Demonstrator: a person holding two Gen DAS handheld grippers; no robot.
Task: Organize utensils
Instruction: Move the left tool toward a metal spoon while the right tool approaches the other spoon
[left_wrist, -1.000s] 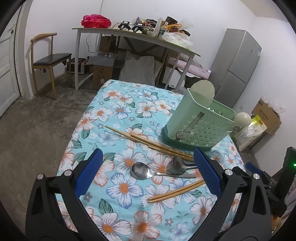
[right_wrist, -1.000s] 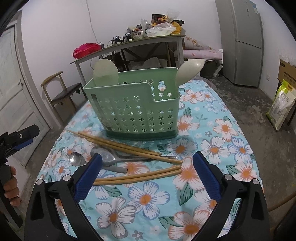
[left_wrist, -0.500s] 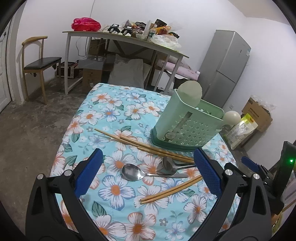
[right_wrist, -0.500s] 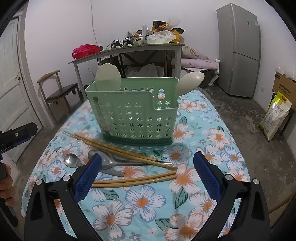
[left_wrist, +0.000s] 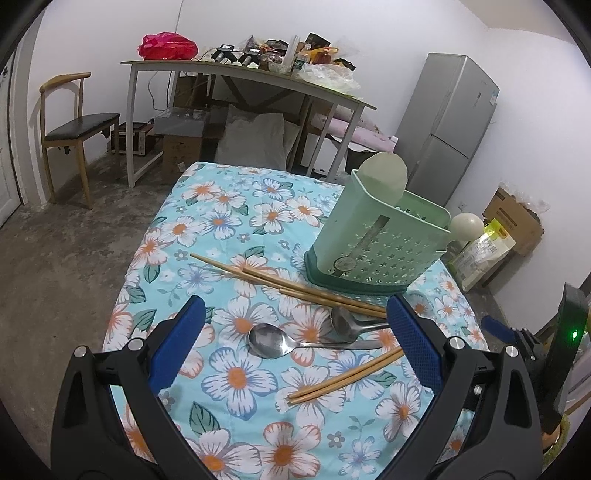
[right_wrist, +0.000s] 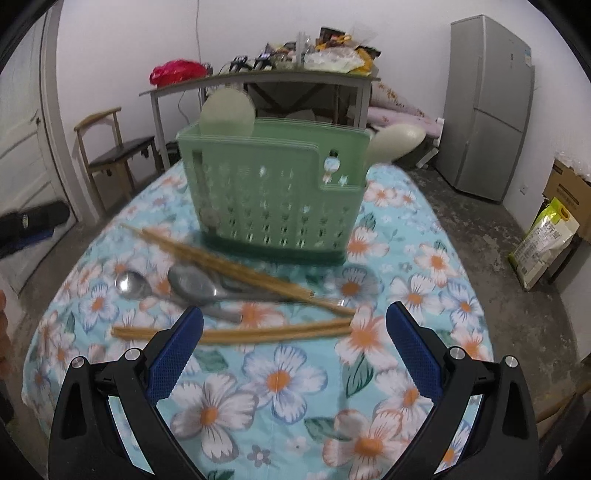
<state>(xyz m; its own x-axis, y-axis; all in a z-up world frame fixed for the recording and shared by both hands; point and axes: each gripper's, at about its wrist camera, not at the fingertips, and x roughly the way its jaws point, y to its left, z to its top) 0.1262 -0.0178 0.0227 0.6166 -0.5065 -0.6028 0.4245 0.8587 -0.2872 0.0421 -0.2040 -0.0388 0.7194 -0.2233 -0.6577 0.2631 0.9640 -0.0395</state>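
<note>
A: Left gripper (left_wrist: 291, 339)?
B: Jaws spread wide, nothing between the blue pads (left_wrist: 177, 343). It hangs over the near end of the floral tablecloth (left_wrist: 229, 206).

A: Right gripper (right_wrist: 293, 341)?
B: Same: wide apart, empty, above the cloth. That view is motion-blurred.

A: Where are the utensils?
B: Left view: shiny spoon (left_wrist: 269, 341) dead centre between the fingers, bowl at 9 o'clock, handle running to 3. Second spoon (left_wrist: 343, 321) just beside it at 2 o'clock, bowl up. The handles seem to cross; can't be sure.

A: Chopsticks?
B: Long pair (left_wrist: 280, 282) at 12 o'clock from the spoons, lying diagonal, far tip at 10, near end by the holder's base. Short pair (left_wrist: 343, 380) at 5 o'clock from the shiny spoon, touching each other, on the cloth.

A: Holder?
B: Green utensil holder (left_wrist: 376, 243) upright at 1 o'clock, star holes in the wall, dark green base. Pale rice paddle (left_wrist: 384, 177) sticks out at its far corner. Round pale ladle (left_wrist: 466, 224) shows at its 3 o'clock side.

A: Background?
B: Cluttered table (left_wrist: 236, 70) at 12, chair (left_wrist: 74, 125) at 10, fridge (left_wrist: 447, 122) at 2. The right gripper's body, with a green light (left_wrist: 573, 335), shows at 3 o'clock in the left view.
</note>
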